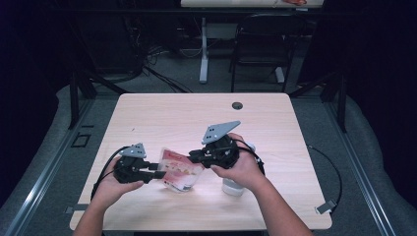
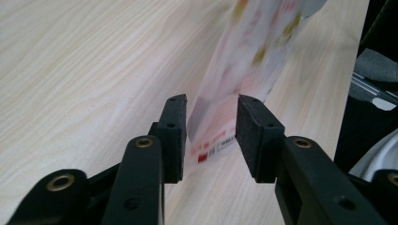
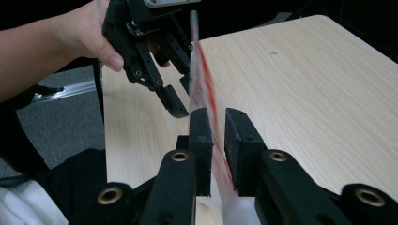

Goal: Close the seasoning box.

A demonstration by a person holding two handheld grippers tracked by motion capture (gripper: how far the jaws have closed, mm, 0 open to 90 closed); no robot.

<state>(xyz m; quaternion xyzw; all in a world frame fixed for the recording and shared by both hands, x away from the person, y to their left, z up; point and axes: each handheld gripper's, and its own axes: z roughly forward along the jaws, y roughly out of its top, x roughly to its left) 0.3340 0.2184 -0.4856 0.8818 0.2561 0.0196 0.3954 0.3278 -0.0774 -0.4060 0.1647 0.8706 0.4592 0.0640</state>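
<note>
A: Object in hand: a plastic pouch (image 1: 179, 169), thin film, printed red, pink and yellow, with a clear lower part. It sits over the near-centre of the table (image 1: 162, 115), raised between the two grippers. Long axis?

B: In the high view it runs roughly from 10 o'clock to 4 o'clock, edge-on to both gripper cameras. In the right gripper view the pouch (image 3: 202, 101) shows as a thin upright sheet running away from the camera.

A: Right gripper (image 1: 194, 156) state?

B: Jaws narrowed onto the pouch's upper edge; film passes between the pads. I judge it gripped, though a sliver of gap shows beside the sheet. It comes in from 3 o'clock of the pouch.

A: Left gripper (image 1: 160, 172)?

B: Jaws parted, straddling the pouch (image 2: 244, 61) end from 9 o'clock. In its own view one pad lies near the film and the other stands apart. Not clamped.

A: So the governing relation?

B: The free edge lies straight ahead between the left jaws. Closing there should give two opposed holds.

A: Surroundings?

B: Pale wood-grain laminate, matte. A white bottle (image 1: 233, 186) stands at 4 o'clock of the pouch, partly under the right hand (image 1: 243, 169).
</note>
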